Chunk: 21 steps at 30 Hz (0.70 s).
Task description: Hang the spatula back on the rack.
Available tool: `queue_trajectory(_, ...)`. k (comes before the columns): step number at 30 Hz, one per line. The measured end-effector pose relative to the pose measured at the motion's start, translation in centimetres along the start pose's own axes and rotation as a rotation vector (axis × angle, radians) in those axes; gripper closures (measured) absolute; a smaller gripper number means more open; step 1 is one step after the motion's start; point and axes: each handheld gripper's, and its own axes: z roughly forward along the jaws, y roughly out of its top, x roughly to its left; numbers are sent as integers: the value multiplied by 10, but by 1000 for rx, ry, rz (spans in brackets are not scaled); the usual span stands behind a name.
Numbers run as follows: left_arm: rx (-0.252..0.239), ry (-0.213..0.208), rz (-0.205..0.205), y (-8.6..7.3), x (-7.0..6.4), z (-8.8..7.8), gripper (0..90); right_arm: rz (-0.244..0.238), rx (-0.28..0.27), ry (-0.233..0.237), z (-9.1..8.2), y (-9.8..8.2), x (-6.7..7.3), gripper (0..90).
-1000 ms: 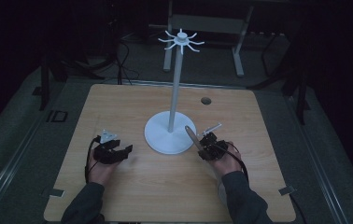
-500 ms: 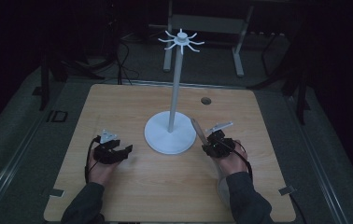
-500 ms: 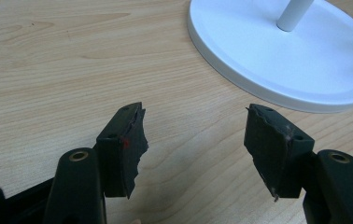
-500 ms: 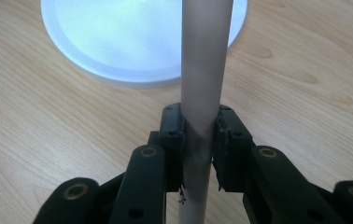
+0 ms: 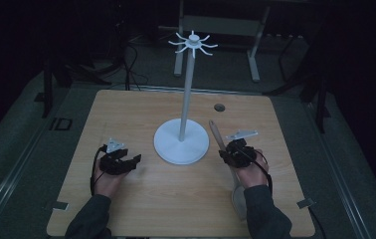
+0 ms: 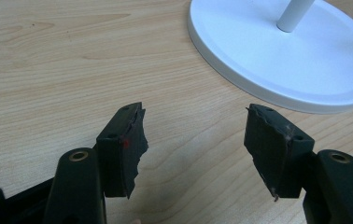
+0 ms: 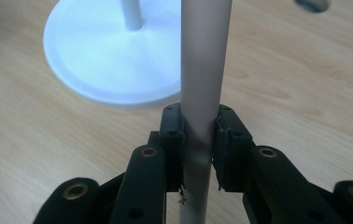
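While clamped: right fingers (image 7: pixel 198 140) around spatula handle (image 7: pixel 202 70)

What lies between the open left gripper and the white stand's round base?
Only bare wooden table lies between the left gripper and the stand base, plain in the left gripper view; the high view agrees.

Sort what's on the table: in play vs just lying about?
In play:
- spoon, clamped in the right gripper
- white stand with hooks on top, beside the spoon

Lying about:
- left gripper, fingers open, nothing between them
- grommet in the table
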Motion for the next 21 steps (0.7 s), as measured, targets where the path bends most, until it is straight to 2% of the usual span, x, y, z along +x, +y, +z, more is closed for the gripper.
queue_trajectory(9,2,-1,4,0,0,0,383,20,-62,-20,-11,4,-4,753)
queue_trajectory(21,2,-1,4,0,0,1,382,24,-101,-32,-20,7,-4,753)
